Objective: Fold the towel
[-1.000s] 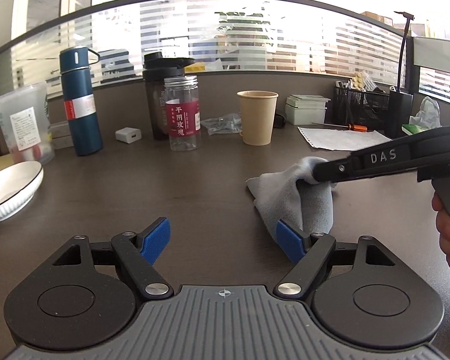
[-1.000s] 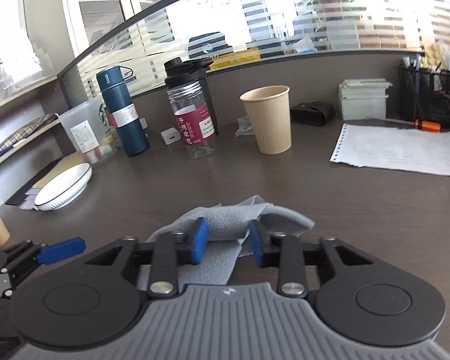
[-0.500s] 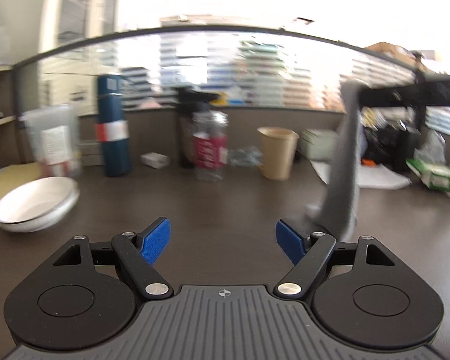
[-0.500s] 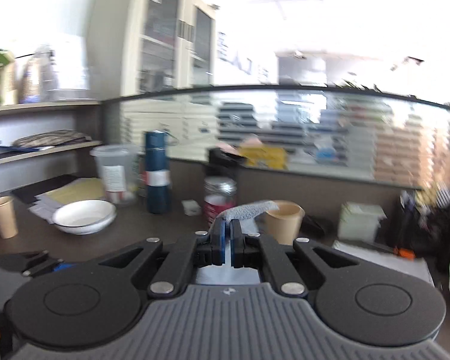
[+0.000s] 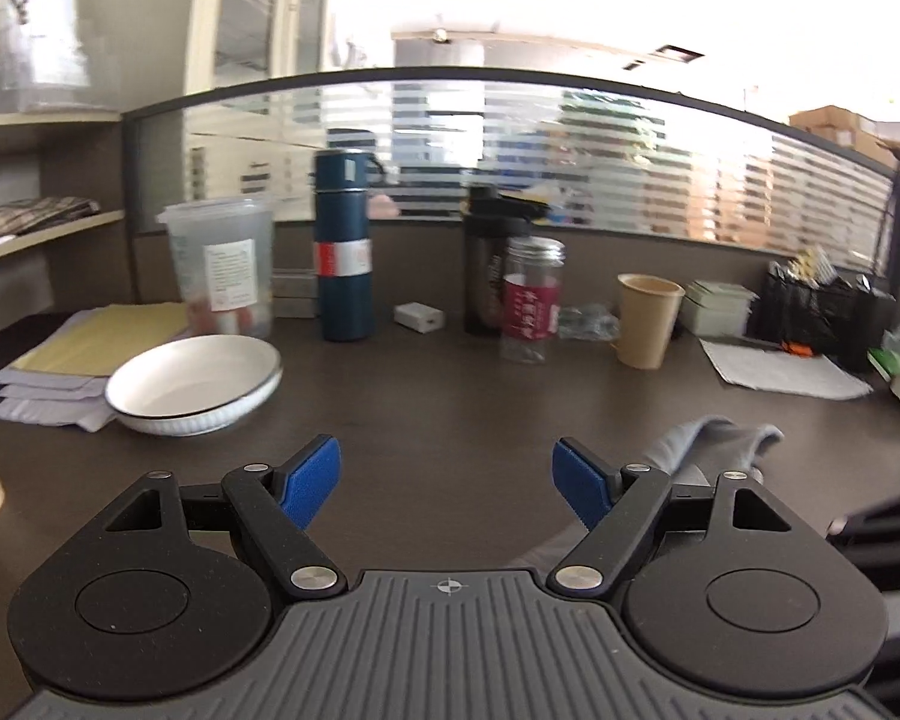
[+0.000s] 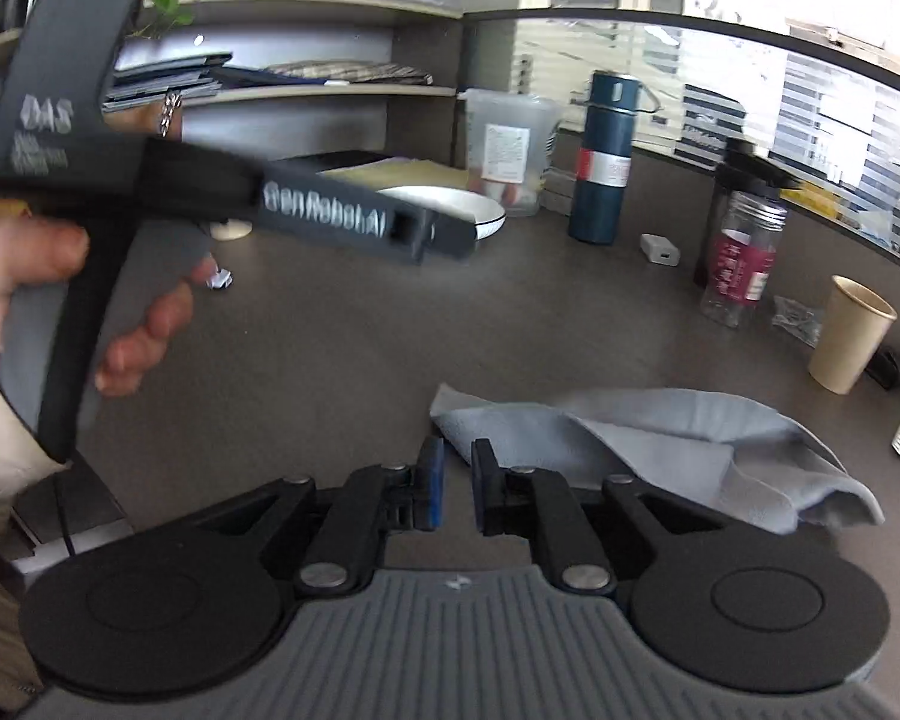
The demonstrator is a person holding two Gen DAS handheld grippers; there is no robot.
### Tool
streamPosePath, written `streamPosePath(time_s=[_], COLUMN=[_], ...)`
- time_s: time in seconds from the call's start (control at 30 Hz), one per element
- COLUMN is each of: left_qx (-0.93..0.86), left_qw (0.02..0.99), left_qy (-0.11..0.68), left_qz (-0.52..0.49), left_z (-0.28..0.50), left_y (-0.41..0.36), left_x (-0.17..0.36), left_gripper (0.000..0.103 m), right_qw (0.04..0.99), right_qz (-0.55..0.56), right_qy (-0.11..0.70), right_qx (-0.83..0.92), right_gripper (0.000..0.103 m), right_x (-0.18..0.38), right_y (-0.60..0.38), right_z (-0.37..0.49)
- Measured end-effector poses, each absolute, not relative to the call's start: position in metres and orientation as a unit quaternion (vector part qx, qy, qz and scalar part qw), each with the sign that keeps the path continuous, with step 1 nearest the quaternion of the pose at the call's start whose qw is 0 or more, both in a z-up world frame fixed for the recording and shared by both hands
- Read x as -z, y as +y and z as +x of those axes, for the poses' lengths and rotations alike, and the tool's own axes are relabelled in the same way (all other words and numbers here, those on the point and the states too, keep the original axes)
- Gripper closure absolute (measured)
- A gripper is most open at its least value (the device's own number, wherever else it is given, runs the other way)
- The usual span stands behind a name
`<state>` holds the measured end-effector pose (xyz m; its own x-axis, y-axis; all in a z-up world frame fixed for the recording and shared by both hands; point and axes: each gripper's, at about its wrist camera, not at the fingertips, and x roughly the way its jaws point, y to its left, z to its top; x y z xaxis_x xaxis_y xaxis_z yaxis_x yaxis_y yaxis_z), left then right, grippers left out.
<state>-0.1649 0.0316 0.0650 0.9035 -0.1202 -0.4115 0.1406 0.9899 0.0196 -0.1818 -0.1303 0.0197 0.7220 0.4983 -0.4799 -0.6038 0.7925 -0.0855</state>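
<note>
A light grey towel (image 6: pixel 660 450) lies crumpled on the dark desk, just beyond and to the right of my right gripper (image 6: pixel 455 483). The right gripper's jaws stand a narrow gap apart with nothing between them. The towel's near left corner lies just past the fingertips. In the left wrist view the towel (image 5: pixel 714 441) shows at the right, partly hidden behind the right finger. My left gripper (image 5: pixel 447 480) is wide open and empty above the desk. The left gripper body (image 6: pixel 330 213) and the hand holding it show in the right wrist view.
At the back stand a white bowl (image 5: pixel 192 384), a clear plastic cup (image 5: pixel 222 264), a blue thermos (image 5: pixel 342 252), a black shaker (image 5: pixel 486 264), a clear jar (image 5: pixel 531 300) and a paper cup (image 5: pixel 648 321). Papers (image 5: pixel 780 369) lie at the right, yellow sheets (image 5: pixel 102 330) at the left.
The right gripper lifted the towel high, then brought it down and let go; its jaws opened slightly. The towel lies on the desk again. The left gripper stayed open and swung left.
</note>
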Motion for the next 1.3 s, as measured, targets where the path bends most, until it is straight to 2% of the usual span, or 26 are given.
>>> streamPosePath(time_s=[0.13,0.27,0.57,0.83,0.87,0.93,1.17,1.3], left_qx=[0.070,0.069,0.062,0.068,0.071,0.072,0.075,0.085], left_qw=[0.969,0.963,0.959,0.951,0.950,0.950,0.946,0.945], left_qy=[0.236,0.260,0.276,0.301,0.303,0.305,0.315,0.315], left_qz=[0.029,0.026,0.025,0.003,0.003,0.004,-0.003,-0.005], left_z=[-0.155,-0.145,-0.142,-0.130,-0.130,-0.129,-0.125,-0.124], left_y=[0.026,0.026,0.032,0.044,0.044,0.044,0.045,0.042], left_x=[-0.050,-0.036,-0.025,-0.017,-0.016,-0.015,-0.014,-0.013], left_gripper=[0.021,0.025,0.026,0.035,0.035,0.035,0.039,0.047], right_qw=[0.941,0.951,0.952,0.941,0.941,0.942,0.950,0.956], right_qz=[-0.107,-0.071,-0.006,0.027,0.026,0.023,0.022,0.025], right_qy=[0.228,0.246,0.245,0.282,0.280,0.275,0.236,0.208], right_qx=[-0.226,-0.172,-0.182,-0.186,-0.188,-0.192,-0.203,-0.205], right_gripper=[0.074,0.074,0.074,0.074,0.076,0.097,0.100,0.101], right_x=[-0.021,-0.014,-0.012,-0.002,-0.002,-0.002,-0.015,-0.031], right_y=[-0.161,-0.184,-0.176,-0.177,-0.177,-0.176,-0.181,-0.192], right_z=[-0.184,-0.173,-0.127,-0.101,-0.103,-0.106,-0.128,-0.148])
